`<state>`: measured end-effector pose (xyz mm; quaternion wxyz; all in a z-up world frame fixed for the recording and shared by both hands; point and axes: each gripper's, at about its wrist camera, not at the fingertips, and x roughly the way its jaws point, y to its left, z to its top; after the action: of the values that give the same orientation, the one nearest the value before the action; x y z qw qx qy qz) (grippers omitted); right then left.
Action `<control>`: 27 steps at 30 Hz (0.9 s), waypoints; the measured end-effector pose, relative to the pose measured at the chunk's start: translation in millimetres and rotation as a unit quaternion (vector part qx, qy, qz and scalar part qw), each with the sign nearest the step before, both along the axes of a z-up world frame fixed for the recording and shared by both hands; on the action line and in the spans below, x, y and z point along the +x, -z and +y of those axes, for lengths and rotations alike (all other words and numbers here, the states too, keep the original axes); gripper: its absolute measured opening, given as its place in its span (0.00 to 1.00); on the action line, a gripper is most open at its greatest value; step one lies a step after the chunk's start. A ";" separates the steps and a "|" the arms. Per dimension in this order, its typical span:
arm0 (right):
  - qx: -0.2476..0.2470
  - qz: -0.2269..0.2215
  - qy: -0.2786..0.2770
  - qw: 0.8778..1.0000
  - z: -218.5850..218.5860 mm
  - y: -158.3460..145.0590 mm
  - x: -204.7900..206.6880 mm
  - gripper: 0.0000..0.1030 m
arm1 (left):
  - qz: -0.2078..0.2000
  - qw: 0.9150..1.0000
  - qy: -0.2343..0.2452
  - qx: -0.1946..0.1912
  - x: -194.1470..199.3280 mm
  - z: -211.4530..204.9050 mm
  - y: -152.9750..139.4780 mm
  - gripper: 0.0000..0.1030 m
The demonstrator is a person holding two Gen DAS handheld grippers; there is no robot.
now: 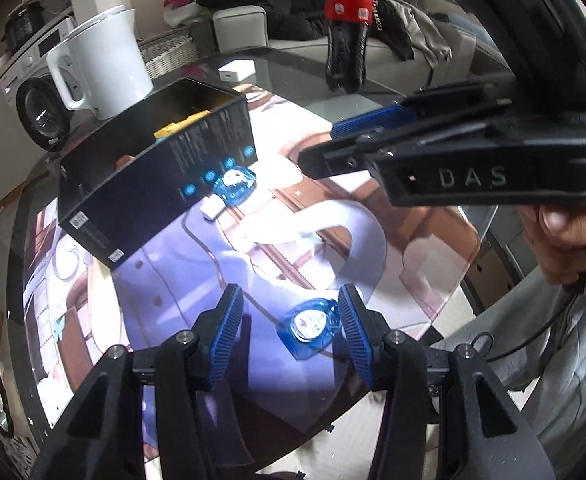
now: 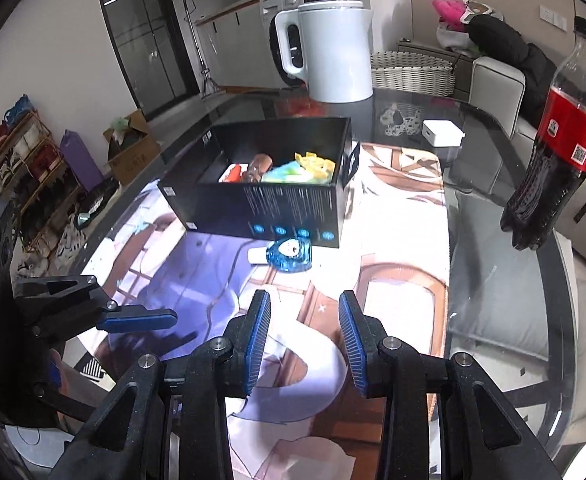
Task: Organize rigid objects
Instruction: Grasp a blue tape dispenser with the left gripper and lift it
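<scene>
Several toys already lie inside the black box (image 2: pixel 261 200). One blue toy (image 2: pixel 289 254) rests just beside it; another blue piece (image 1: pixel 309 326), perhaps similar, sits between the spread fingers of the left gripper (image 1: pixel 289 328). The right gripper (image 2: pixel 305 336) is spread too, holding nothing.

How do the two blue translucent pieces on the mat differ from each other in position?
The near blue piece lies between the open fingers of the left gripper, close to the right pad; the far blue piece lies against the front wall of the black box. The far one touches a small white block; the near one lies alone on the mat. Both are blue, translucent, with a white centre, and outside the box.
</scene>
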<state>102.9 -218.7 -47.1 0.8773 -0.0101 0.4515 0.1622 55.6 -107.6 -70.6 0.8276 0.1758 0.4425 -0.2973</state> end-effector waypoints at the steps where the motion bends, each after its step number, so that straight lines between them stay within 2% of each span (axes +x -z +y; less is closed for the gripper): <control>1: 0.000 0.003 0.000 1.000 -0.1 1.8 0.1 0.35 | 0.002 1.000 0.004 0.003 -1.3 -2.2 1.8 0.48; 6: -0.001 0.009 -0.009 1.000 8.5 4.7 -0.8 0.35 | 0.013 1.000 0.012 0.022 -0.2 -10.5 11.9 0.48; 9: -0.002 0.014 -0.013 1.000 11.8 8.7 2.0 0.35 | 0.014 0.999 -0.002 0.040 5.9 -11.6 17.5 0.47; 10: 0.000 0.015 -0.016 1.000 13.0 10.6 2.9 0.35 | 0.018 0.999 -0.007 0.035 8.6 -10.1 17.9 0.44; 11: -0.002 0.015 -0.018 1.000 14.9 12.5 4.3 0.35 | 0.023 0.999 -0.011 0.031 12.3 -7.6 17.6 0.33; 12: -0.006 0.015 -0.020 1.000 16.3 15.2 5.9 0.35 | 0.026 0.999 -0.017 0.029 15.4 -5.9 17.1 0.33; 16: -0.001 0.021 -0.024 0.999 20.9 24.3 13.8 0.35 | 0.029 0.997 -0.071 0.032 31.5 10.9 18.2 0.33; 22: -0.007 0.016 -0.018 1.000 28.5 30.0 29.0 0.35 | 0.025 0.986 -0.158 0.039 60.1 44.9 20.8 0.33; 27: -0.005 0.014 -0.011 1.000 31.9 31.7 44.1 0.44 | 0.020 0.983 -0.177 0.045 78.8 59.2 22.8 0.33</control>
<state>147.0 -186.9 -78.8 0.8692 -0.0168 0.4641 0.1699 134.4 -48.4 -93.4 0.8497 0.1252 0.4957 -0.1291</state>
